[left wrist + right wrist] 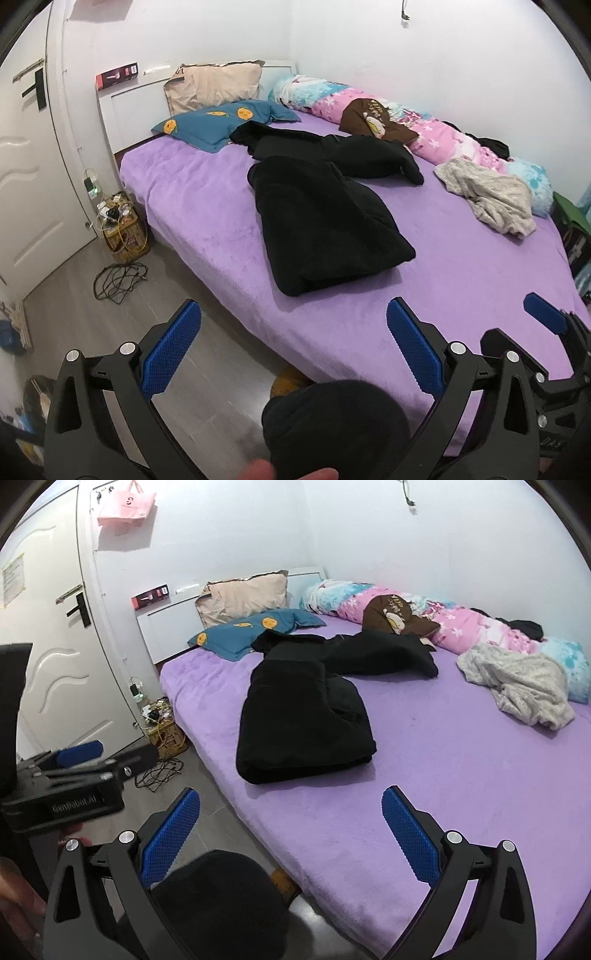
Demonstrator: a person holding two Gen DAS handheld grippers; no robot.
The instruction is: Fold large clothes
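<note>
A large black garment (328, 218) lies partly folded in the middle of the purple bed (207, 206); it also shows in the right wrist view (303, 716). A second black piece (340, 151) stretches behind it toward the pillows. A crumpled grey garment (491, 195) lies at the right of the bed (517, 683). My left gripper (293, 350) is open and empty, held short of the bed's near edge. My right gripper (291, 830) is open and empty, also short of the garment. The right gripper's blue finger (546, 314) shows at the left view's right edge.
A blue pillow (221, 125), a beige pillow (214, 86) and a rolled pink quilt (424, 125) line the head and far side. A box with cables (123, 229) stands on the floor by the white door (26, 166). A dark rounded object (221, 904) sits below the grippers.
</note>
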